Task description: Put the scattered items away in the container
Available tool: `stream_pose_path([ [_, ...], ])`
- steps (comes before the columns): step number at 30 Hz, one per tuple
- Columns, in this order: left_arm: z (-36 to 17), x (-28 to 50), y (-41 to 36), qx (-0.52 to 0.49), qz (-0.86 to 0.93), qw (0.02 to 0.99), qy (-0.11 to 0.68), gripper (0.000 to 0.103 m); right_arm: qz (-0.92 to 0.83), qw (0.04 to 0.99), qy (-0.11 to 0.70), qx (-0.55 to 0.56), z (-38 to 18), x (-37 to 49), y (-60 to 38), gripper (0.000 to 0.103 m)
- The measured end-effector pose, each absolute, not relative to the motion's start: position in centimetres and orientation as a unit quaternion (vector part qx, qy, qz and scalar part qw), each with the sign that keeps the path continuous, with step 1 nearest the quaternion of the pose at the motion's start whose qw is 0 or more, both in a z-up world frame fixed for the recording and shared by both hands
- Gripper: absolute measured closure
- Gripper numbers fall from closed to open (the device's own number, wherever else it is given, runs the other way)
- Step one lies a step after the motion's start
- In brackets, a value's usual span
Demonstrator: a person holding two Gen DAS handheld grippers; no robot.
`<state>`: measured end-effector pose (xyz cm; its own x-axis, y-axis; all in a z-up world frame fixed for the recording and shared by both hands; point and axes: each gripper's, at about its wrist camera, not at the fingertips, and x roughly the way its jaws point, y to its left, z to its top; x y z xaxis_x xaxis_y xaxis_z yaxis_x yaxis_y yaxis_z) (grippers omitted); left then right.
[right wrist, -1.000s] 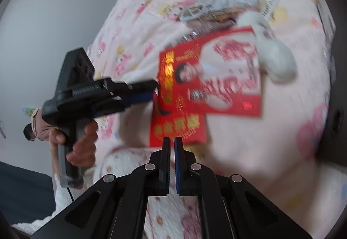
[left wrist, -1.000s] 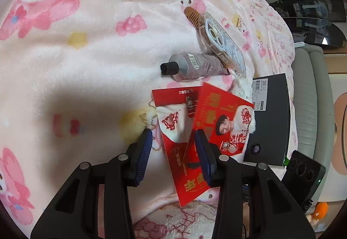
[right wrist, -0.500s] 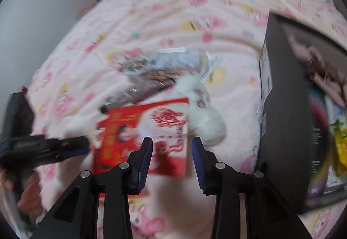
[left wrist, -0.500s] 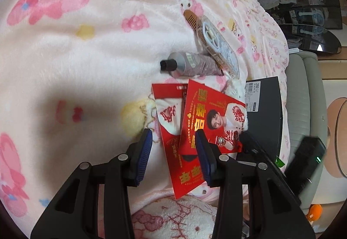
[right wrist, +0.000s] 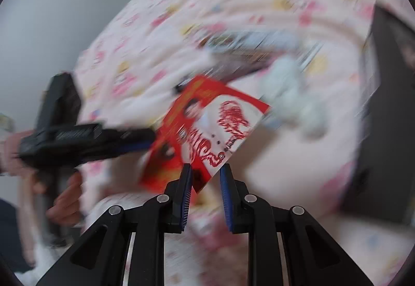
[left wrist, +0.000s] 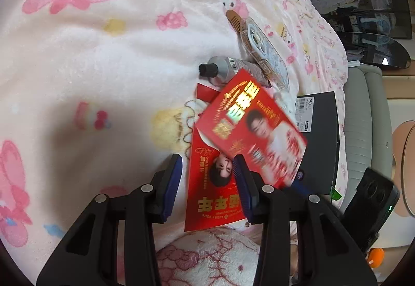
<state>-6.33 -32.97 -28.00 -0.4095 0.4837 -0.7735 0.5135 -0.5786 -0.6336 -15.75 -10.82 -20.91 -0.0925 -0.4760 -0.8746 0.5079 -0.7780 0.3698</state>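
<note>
Your right tongs were closing around a red envelope's corner; your left tongs stood apart, empty

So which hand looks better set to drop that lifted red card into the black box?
Probably the right gripper: the lifted red card has its corner between the closing jaws, near the black box. The left gripper is open, holding nothing.
</note>
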Motion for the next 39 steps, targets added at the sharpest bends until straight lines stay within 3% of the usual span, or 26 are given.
stream_pose_path([
  [10, -28.6, -6.7, -33.1, 0.543, -0.699, 0.009, 0.466, 0.063, -0.631, 0.414, -0.006, 0.656, -22.8, -14.2, -11.8, 0.084],
  [12, -28.4, -6.7, -33.0, 0.544, -0.701, 0.009, 0.461, 0.062, -0.626, 0.426, 0.023, 0.653, -22.2, -13.1, -11.8, 0.077],
  [14, -28.3, -6.7, -32.9, 0.547, -0.702, 0.007, 0.456, 0.063, -0.639, 0.421, 0.068, 0.640, -21.1, -12.1, -11.6, 0.065],
  [17, -28.3, -6.7, -32.7, 0.547, -0.703, 0.001, 0.455, 0.060, -0.671, 0.414, 0.097, 0.608, -19.3, -11.6, -10.9, 0.062],
  [21, -28.6, -6.9, -32.4, 0.548, -0.702, 0.013, 0.454, 0.060, -0.725, 0.388, 0.083, 0.563, -19.3, -13.7, -11.4, 0.062],
  [25, -28.5, -6.5, -32.2, 0.547, -0.703, 0.018, 0.455, 0.060, -0.721, 0.316, 0.065, 0.613, -24.0, -17.3, -12.1, 0.062],
  [32, -28.6, -6.7, -31.2, 0.554, -0.701, -0.003, 0.449, 0.058, -0.632, 0.408, -0.038, 0.658, -25.1, -16.3, -12.6, 0.060],
  [36, -29.2, -7.0, -31.9, 0.552, -0.695, 0.011, 0.461, 0.059, -0.667, 0.372, -0.022, 0.645, -24.8, -16.9, -12.0, 0.060],
  [37, -29.5, -7.2, -32.0, 0.555, -0.691, 0.012, 0.463, 0.061, -0.669, 0.359, -0.030, 0.650, -25.4, -17.4, -11.9, 0.060],
  [38, -29.5, -7.3, -31.9, 0.558, -0.690, 0.011, 0.461, 0.072, -0.660, 0.364, -0.044, 0.656, -26.1, -17.7, -12.0, 0.060],
  [39, -29.2, -7.6, -31.5, 0.564, -0.692, 0.006, 0.451, 0.076, -0.651, 0.371, -0.051, 0.661, -26.6, -17.7, -11.8, 0.060],
])
